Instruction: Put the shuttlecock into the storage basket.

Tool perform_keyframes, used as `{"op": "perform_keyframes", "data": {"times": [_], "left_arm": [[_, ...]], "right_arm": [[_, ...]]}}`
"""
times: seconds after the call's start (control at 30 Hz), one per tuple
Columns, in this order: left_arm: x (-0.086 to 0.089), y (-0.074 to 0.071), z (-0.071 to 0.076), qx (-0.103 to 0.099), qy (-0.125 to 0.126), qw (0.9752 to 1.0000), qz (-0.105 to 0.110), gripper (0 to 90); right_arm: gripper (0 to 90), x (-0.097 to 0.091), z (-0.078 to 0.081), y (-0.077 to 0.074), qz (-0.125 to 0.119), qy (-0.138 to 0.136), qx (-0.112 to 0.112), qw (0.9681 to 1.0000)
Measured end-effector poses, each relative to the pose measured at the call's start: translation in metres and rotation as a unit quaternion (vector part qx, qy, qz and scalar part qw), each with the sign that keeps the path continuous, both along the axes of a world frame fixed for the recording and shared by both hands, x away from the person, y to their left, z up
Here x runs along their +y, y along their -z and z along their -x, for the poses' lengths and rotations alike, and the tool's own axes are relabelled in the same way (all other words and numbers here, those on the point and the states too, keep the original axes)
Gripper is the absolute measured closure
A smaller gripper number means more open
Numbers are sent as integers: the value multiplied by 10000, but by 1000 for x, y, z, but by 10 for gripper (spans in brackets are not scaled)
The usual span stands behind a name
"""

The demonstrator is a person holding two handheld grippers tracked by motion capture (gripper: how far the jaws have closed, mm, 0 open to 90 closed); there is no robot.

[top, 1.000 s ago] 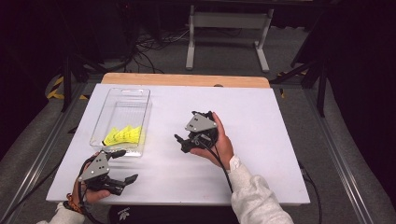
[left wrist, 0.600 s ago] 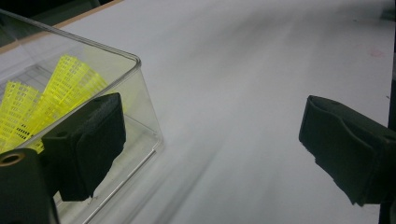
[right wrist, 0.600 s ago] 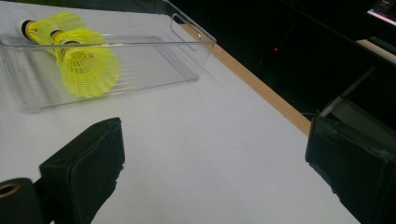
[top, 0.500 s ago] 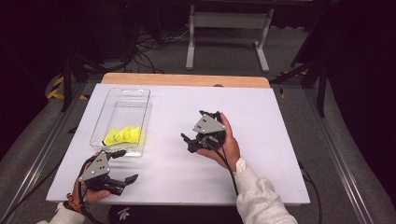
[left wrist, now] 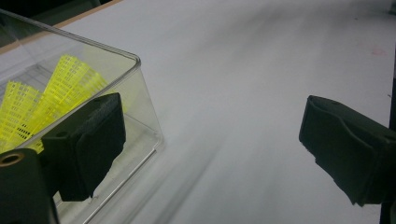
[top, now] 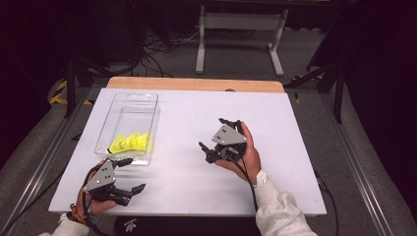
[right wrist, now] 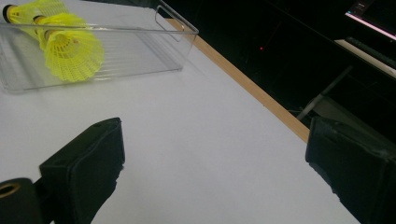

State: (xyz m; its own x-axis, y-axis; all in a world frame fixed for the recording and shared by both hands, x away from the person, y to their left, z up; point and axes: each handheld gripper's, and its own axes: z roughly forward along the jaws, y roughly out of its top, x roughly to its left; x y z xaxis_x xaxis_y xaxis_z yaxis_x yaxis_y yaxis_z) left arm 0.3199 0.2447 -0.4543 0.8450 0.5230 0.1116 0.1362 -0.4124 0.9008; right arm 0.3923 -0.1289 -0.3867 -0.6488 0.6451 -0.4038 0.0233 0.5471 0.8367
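Both grippers stand with jaws wide apart and hold nothing. The left gripper [top: 129, 175] sits at the table's [top: 187, 187] near left corner, just beside the near end of the clear bin [top: 147, 101]; in the left gripper view one jaw shows in front of the bin's corner, though contact cannot be told. Yellow shuttlecocks [top: 129, 142] lie inside the bin at its near end. The right gripper [top: 215, 134] is held over bare tabletop, right of centre, well apart from the bin, jaws pointing toward it.
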Motion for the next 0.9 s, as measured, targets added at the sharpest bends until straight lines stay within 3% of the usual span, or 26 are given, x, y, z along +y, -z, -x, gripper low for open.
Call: {"op": "perform_keyframes", "data": {"times": [0.47, 0.9], "left_arm": [[0, -2, 1, -55, -26, 10000, 36, 79], [-10, -13, -3, -432, -194, 9987, 192, 51]], "right_arm": [[55, -22, 17, 1, 93, 131, -165, 9997], [55, -43, 32, 6, 109, 167, -211, 9996]]}}
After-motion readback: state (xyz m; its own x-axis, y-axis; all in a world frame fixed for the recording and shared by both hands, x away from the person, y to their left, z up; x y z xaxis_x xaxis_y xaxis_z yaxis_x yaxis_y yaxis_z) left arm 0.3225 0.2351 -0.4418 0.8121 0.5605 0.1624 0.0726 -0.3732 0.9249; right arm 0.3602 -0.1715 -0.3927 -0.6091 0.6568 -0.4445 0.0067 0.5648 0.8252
